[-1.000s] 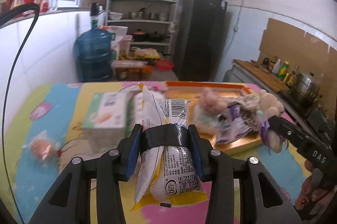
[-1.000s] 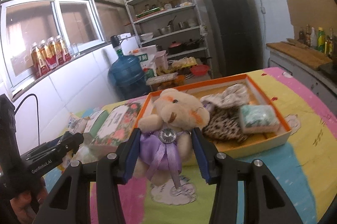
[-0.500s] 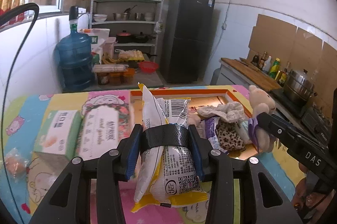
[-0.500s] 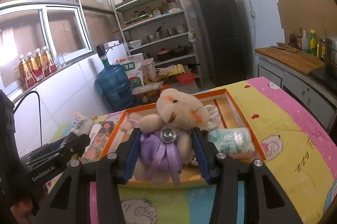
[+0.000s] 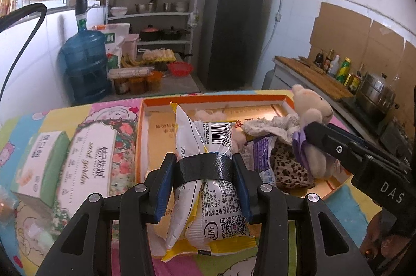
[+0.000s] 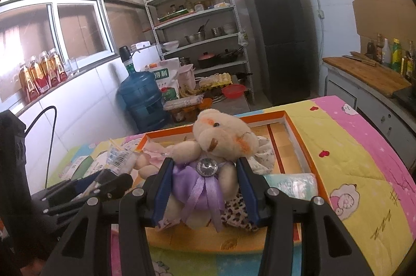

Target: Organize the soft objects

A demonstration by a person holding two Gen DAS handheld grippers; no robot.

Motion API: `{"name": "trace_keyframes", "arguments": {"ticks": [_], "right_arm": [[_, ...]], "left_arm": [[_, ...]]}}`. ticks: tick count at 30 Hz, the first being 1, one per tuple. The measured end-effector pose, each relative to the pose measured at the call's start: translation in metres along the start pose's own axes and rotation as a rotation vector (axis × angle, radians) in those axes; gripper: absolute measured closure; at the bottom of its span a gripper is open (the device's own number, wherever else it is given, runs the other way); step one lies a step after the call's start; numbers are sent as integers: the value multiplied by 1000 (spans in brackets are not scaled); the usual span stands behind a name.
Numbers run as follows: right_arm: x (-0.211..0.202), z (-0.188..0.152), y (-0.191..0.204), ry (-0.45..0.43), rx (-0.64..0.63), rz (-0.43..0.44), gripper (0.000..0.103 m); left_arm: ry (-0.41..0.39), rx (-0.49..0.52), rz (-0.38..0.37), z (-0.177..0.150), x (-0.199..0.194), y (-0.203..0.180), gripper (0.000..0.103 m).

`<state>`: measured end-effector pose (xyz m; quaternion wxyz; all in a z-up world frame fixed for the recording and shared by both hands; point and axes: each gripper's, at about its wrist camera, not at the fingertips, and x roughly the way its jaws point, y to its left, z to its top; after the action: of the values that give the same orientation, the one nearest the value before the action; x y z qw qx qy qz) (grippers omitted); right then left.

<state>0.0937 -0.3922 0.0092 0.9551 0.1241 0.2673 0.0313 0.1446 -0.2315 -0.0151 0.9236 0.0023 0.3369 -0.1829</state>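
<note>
While both hover over the orange tray [image 5: 142,135] | left gripper [image 5: 204,172] clamps snack packet [image 5: 208,198] | right gripper [image 6: 205,187] clamps teddy bear [image 6: 215,143]

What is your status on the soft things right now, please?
Left gripper shut on snack packet. Right gripper shut on teddy bear. Both over orange tray. Nothing blocking it.

2 tissue packs [image 5: 78,159] lie left of the tray [image 5: 141,135].

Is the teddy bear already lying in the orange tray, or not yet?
Not yet. The right hand-held gripper holds the bear upright by its purple dress, above the tray and its leopard-print cloth.
</note>
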Motion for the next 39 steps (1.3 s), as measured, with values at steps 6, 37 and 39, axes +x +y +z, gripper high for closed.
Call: {"name": "trace_keyframes", "arguments": {"ticks": [6, 37, 39], "right_arm": [[18, -1, -1, 39, -14, 12, 54], [26, -8, -5, 84, 9, -7, 41], [24, -8, -5, 79, 13, -8, 41]], "left_arm": [[38, -3, 14, 0, 19, 0, 58], [-16, 23, -5, -3, 3, -3, 51], [-22, 21, -1, -3, -1, -2, 51]]}}
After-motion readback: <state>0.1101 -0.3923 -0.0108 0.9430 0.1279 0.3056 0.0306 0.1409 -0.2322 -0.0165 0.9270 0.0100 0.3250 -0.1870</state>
